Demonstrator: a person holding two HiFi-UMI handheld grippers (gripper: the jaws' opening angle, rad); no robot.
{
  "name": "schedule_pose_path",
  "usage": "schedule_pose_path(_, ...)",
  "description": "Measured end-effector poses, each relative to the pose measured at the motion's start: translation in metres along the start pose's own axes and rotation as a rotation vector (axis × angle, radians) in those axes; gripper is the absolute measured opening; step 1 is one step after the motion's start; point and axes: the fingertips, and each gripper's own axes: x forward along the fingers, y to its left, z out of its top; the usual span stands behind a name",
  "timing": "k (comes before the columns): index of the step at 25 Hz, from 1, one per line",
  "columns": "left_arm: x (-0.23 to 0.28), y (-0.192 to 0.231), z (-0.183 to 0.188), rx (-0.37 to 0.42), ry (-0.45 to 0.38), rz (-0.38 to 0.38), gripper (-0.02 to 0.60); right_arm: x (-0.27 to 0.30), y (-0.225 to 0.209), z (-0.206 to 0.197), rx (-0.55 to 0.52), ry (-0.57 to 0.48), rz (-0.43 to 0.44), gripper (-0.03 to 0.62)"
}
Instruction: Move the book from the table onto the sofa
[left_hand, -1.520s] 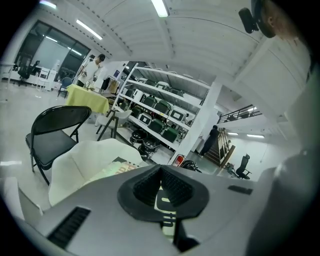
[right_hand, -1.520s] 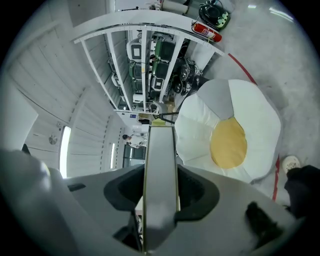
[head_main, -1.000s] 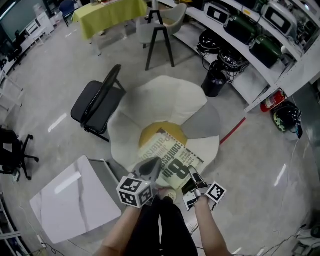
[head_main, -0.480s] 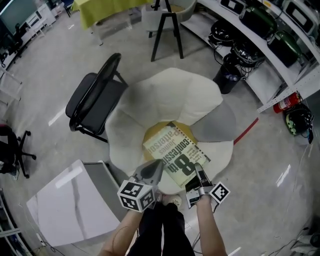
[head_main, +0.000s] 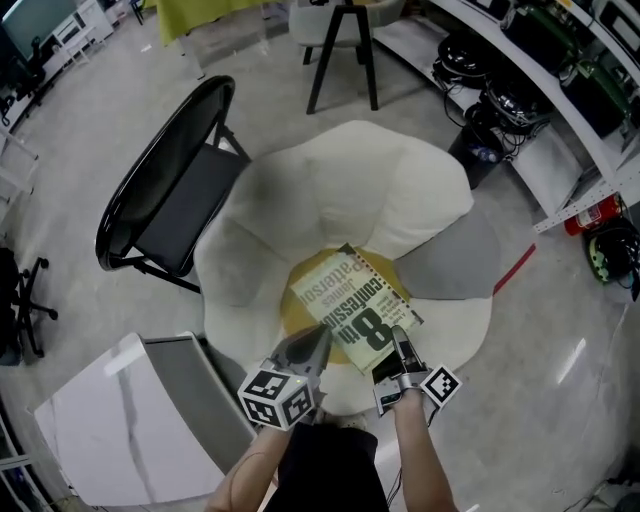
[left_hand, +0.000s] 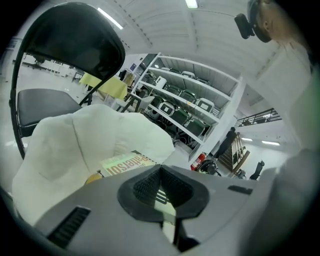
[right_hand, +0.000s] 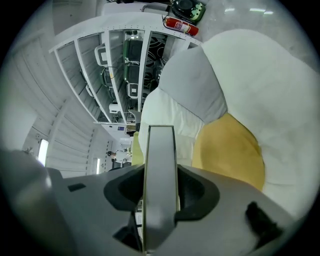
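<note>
we've got the book (head_main: 355, 310) out over the sofa (head_main: 330, 190), w/ both grippers on it. the sofa is a white flower-shaped cushion w/ a yellow ctr (head_main: 305, 265) and 1 grey petal (head_main: 450, 260). the book lies across the sofa's yellow ctr, cover up, big "8" showing, turned at a slant. we can't tell if it's touching the sofa or just above it.

left gripper (head_main: 320, 334): on the book's corner at the sofa's near edge. in the left gripper view its jaws are nearly together, pinched on a thin pale bit of the book, and the rest of the cover runs out ahead toward the sofa's white petals.

right gripper (head_main: 398, 336): on the book's other near corner, by the sofa's near edge, on the grey-petal side. in the right gripper view its jaws stand about halfway apart, clamped on the book's thick edge, which sticks up btwn them as a grey slab. the sofa's yellow ctr and grey petal show just past it.

round the sofa: a black chair (head_main: 185, 190) just beside its far left, a white table (head_main: 110, 420) off its near left, a black bin (head_main: 480, 150) past its far right, and shelves (head_main: 560, 90) well beyond that.
</note>
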Motion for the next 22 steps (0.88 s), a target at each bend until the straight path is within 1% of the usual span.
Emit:
schedule_pose_path(4,0.018,0.032,-0.027,-0.003,0.008,0.001,0.009,0.033,-0.046,-0.001,-0.019,0.007,-0.016,0.172)
schedule_pose_path(7,0.028,0.053,-0.047,0.001,0.021,0.01,0.009,0.055,-0.076,-0.005,-0.014,0.01,-0.027,0.172)
schedule_pose_path(10,0.037,0.069,-0.062,-0.005,0.028,0.015,0.009,0.07,-0.103,-0.005,-0.007,0.011,-0.034,0.172)
schedule_pose_path(12,0.04,0.078,-0.069,-0.008,0.031,0.017,0.009,0.076,-0.119,-0.006,0.0,0.008,-0.054,0.172)
schedule_pose_path(17,0.044,0.091,-0.077,-0.019,0.035,0.026,0.011,0.089,-0.138,-0.012,-0.041,0.027,-0.108,0.172)
schedule_pose_path(22,0.042,0.097,-0.081,-0.037,0.043,0.043,0.009,0.1,-0.14,-0.015,0.006,-0.007,-0.131,0.176)
